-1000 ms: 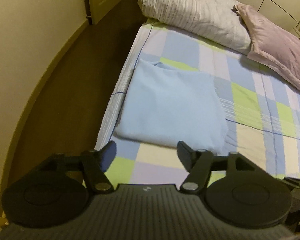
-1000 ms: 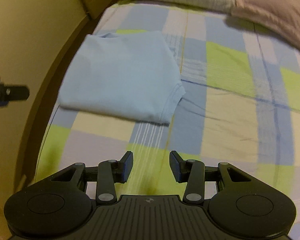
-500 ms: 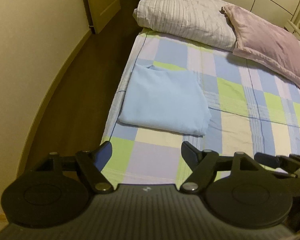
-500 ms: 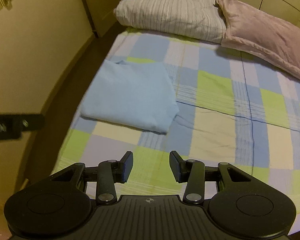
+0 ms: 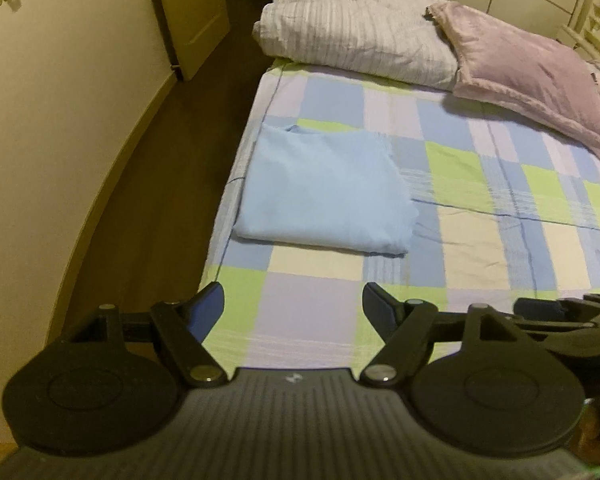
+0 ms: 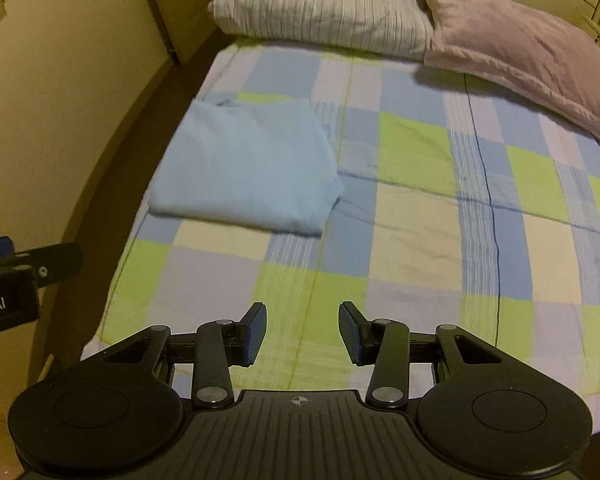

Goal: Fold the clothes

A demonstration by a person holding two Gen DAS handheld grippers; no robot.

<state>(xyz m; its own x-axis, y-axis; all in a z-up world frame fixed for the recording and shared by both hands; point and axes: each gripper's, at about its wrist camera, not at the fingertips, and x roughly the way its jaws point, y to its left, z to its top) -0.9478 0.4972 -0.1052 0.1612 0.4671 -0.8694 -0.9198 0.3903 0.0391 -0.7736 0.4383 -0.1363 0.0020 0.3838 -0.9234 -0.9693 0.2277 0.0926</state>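
Left tool (image 5: 293,300) and right tool (image 6: 302,333) hover side by side, jaws apart, empty.

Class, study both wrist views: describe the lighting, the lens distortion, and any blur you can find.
Left wrist view: dim yellowish indoor light; fisheye bends the wall into a curve, corners go black. Right wrist view: same warm cast, the purple pillow throws a shadow on the checked sheet, and the folded blue garment looks slightly soft.

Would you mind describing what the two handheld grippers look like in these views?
Both are matte black. The left gripper and right gripper each have two round discs, angled linkage arms with silver pivot screws, a ribbed centre plate with a small emblem, and blue-tinged finger pads. White lettering ending "ot.AI" marks the left one.
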